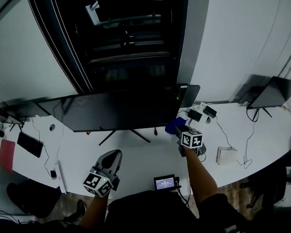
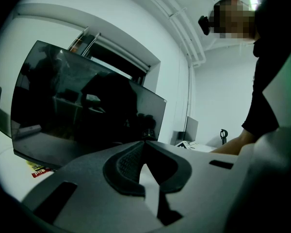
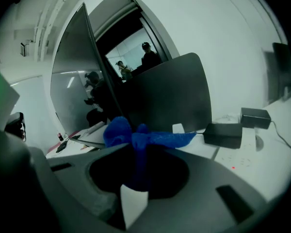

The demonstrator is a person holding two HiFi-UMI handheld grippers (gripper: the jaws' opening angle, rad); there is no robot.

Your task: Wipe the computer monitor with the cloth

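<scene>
A wide dark monitor point(image 1: 121, 108) stands on the white desk point(image 1: 150, 154), its screen off. It also fills the left gripper view as the monitor point(image 2: 82, 110), and its right edge shows as the monitor point(image 3: 82, 81). My right gripper point(image 1: 180, 128) is shut on a blue cloth point(image 1: 173, 124) just off the screen's lower right corner. The cloth point(image 3: 136, 135) bunches out from between the jaws. My left gripper point(image 1: 112, 158) is shut with nothing in it, low in front of the monitor's stand point(image 1: 126, 134).
Black power bricks point(image 1: 201, 113) with cables lie right of the monitor. A small device with a lit screen point(image 1: 165, 182) sits at the desk's near edge. A white box point(image 1: 226, 155), a laptop point(image 1: 274, 92), a keyboard point(image 1: 30, 144) and a red notebook point(image 1: 6, 154) lie about.
</scene>
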